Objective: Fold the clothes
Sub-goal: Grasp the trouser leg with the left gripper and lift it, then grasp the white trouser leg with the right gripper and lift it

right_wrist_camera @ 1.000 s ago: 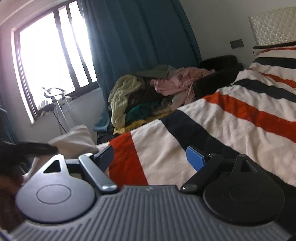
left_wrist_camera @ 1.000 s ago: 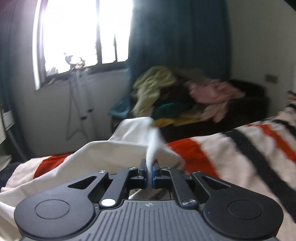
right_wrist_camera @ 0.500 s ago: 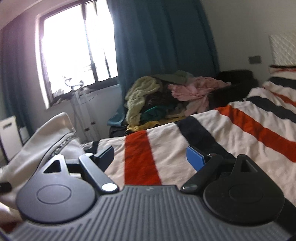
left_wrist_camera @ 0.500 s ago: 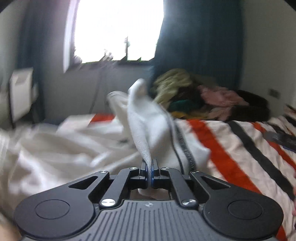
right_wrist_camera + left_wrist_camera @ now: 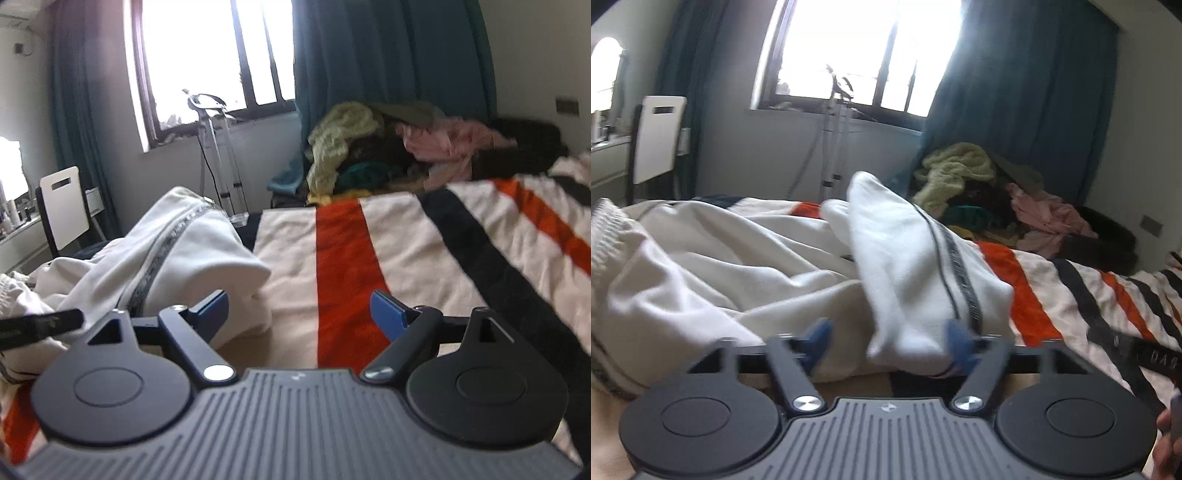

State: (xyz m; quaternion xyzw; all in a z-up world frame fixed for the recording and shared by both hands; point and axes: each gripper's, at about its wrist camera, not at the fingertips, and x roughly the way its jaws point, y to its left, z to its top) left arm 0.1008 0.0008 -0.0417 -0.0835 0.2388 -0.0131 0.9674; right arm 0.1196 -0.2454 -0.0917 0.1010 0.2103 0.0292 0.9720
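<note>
The left gripper (image 5: 886, 343), clamped half a second ago, now stands released; the white cotton garment with black side stripe (image 5: 916, 266) drops onto the striped bedspread (image 5: 1071, 295). The right gripper (image 5: 303, 314) remains spread, empty. Fold step complete.

The left hand-held gripper (image 5: 888, 341) has its blue-tipped jaws spread wide apart, level and pointing forward. The right hand-held gripper (image 5: 299, 312) is likewise spread wide, nothing between its fingers. What may be a fingertip (image 5: 1165, 439) shows, blurred, at the left view's right edge.

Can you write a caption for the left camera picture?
Left gripper open around a folded white garment on the striped blanket.
</note>
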